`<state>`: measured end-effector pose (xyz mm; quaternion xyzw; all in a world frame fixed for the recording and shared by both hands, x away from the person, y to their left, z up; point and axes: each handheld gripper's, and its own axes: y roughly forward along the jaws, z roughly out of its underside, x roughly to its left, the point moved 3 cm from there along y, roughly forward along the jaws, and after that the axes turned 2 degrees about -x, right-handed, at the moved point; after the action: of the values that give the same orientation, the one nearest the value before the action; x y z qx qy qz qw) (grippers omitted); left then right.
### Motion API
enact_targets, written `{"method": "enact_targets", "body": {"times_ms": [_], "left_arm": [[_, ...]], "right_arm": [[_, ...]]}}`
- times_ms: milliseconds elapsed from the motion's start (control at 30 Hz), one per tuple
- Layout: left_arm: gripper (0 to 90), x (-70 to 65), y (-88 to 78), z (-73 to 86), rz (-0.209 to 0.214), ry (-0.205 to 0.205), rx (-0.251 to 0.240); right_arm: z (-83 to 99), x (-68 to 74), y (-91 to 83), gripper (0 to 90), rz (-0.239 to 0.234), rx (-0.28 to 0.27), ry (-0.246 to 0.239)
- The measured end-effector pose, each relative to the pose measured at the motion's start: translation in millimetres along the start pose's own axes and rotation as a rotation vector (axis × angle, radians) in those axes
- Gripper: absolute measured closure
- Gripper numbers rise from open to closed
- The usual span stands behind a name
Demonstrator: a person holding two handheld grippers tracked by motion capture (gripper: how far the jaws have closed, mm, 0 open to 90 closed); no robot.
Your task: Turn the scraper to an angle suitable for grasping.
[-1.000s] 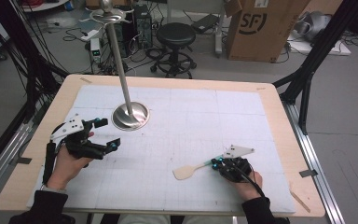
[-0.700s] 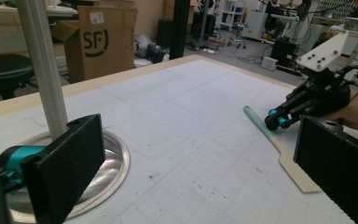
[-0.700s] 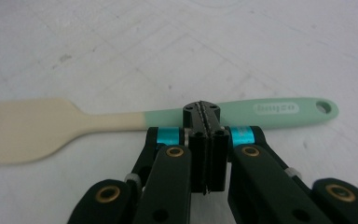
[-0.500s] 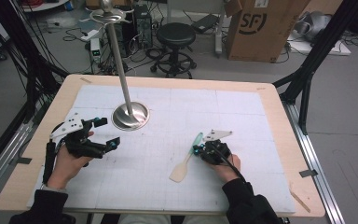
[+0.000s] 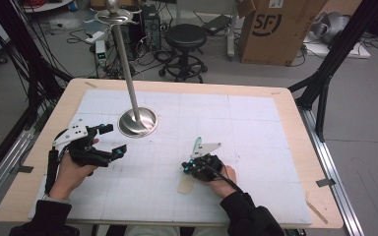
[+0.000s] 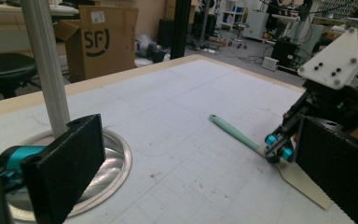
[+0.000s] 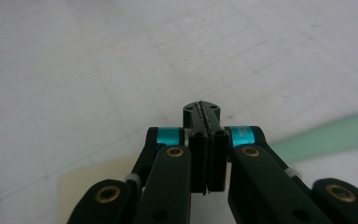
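Roughly, the white-matted tabletop (image 5: 256,128) carried everything, its wooden rim showing all round. Well off to the left of the right gripper (image 5: 193,167) stood a metal stand (image 5: 137,120), a tall pole on a round shiny base, just ahead of the left gripper (image 5: 109,140). That left gripper sat wide, jaws well apart and nothing between them, resting low over the mat.

The right gripper was clamped narrow, jaws pressed together on the spatula (image 6: 256,147) about where handle met blade. From the left gripper view the mint-green handle ran away from those jaws, low over the mat, while the pale cream blade lay on the near side. In the right gripper view the closed pads (image 7: 204,140) hid the pinched part, with the green handle (image 7: 328,135) out to one side and the cream blade (image 7: 100,179) under the gripper body.

Handling, as a guess: the spatula looked light, a thin utensil easily carried one-handed. Its handle seemed stiff and smooth, probably a bit slippery, so a firm pinch made sense. The blade looked thin and likely flexible, silicone-like, so it could bend or drag if pushed against the mat. Best hold looked like the neck or lower handle, not the floppy blade. Not fragile.
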<state>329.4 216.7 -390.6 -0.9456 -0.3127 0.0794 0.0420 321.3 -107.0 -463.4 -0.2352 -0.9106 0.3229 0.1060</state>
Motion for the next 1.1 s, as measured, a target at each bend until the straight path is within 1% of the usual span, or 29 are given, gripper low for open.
{"method": "enact_targets", "body": {"times_ms": [67,100,133,300,367,467,600,633,667,700,733,767,833,867,900,1000,1033,1067,1100], "left_arm": [[2.6,0.0,0.0,0.1,0.000,0.001,0.001],[2.6,0.0,-0.1,0.1,-0.001,0.001,0.001],[2.6,0.1,-0.1,0.1,-0.001,0.001,0.002],[2.6,0.3,-0.9,0.3,0.000,0.002,0.006],[2.6,0.0,-1.6,0.0,-0.002,0.003,0.007],[2.6,-0.3,-2.6,-0.1,-0.005,0.005,0.010],[2.6,-0.8,-2.4,0.2,-0.004,0.007,0.015],[2.6,-1.0,-2.2,0.3,-0.005,0.008,0.015],[2.6,-1.3,-2.0,0.4,-0.003,0.008,0.016],[2.6,-1.5,-1.7,0.4,-0.003,0.009,0.017],[2.6,-1.5,-1.6,0.5,-0.003,0.009,0.017],[2.6,-1.6,-1.4,0.5,-0.002,0.008,0.017],[2.6,-1.7,-1.0,0.6,-0.004,0.008,0.016],[2.6,-1.7,-1.0,0.6,-0.004,0.008,0.016],[2.6,-1.8,-0.9,0.5,-0.002,0.008,0.016],[2.6,-1.8,-0.8,0.5,-0.004,0.009,0.015],[2.6,-1.8,-0.9,0.5,-0.005,0.009,0.015],[2.6,-1.8,-0.9,0.5,-0.004,0.009,0.014],[2.6,-1.8,-0.7,0.4,-0.002,0.010,0.013]], "right_arm": [[-0.7,5.7,5.7,90.0,-0.007,0.013,-0.015],[-1.4,7.5,6.8,90.0,-0.007,0.007,-0.017],[-1.4,8.6,6.9,90.0,-0.013,0.009,-0.009],[1.1,10.8,3.0,90.0,-0.024,0.028,-0.013],[5.0,11.9,-2.2,90.0,-0.031,0.036,-0.021],[17.0,11.0,-16.8,90.0,-0.054,0.042,-0.014],[29.1,9.4,-34.3,90.0,-0.060,0.066,-0.016],[29.1,9.4,-34.3,90.0,-0.060,0.066,-0.016],[32.6,8.6,-38.9,90.0,-0.058,0.070,-0.018],[40.4,5.8,-49.1,90.0,-0.048,0.073,-0.017],[40.4,5.8,-49.1,90.0,-0.048,0.073,-0.017],[46.8,2.8,-57.3,90.0,-0.040,0.074,-0.010],[51.8,-0.9,-64.5,90.0,-0.019,0.081,-0.005],[51.8,-0.9,-64.5,90.0,-0.019,0.081,-0.005],[55.9,-5.6,-71.0,90.0,0.005,0.090,-0.005],[61.5,-13.6,-78.9,90.0,0.039,0.092,-0.001],[61.5,-13.6,-78.9,90.0,0.039,0.092,-0.001],[64.4,-18.7,-83.2,90.0,0.042,0.087,0.020],[64.3,-20.0,-84.1,90.0,0.041,0.084,0.026]]}}
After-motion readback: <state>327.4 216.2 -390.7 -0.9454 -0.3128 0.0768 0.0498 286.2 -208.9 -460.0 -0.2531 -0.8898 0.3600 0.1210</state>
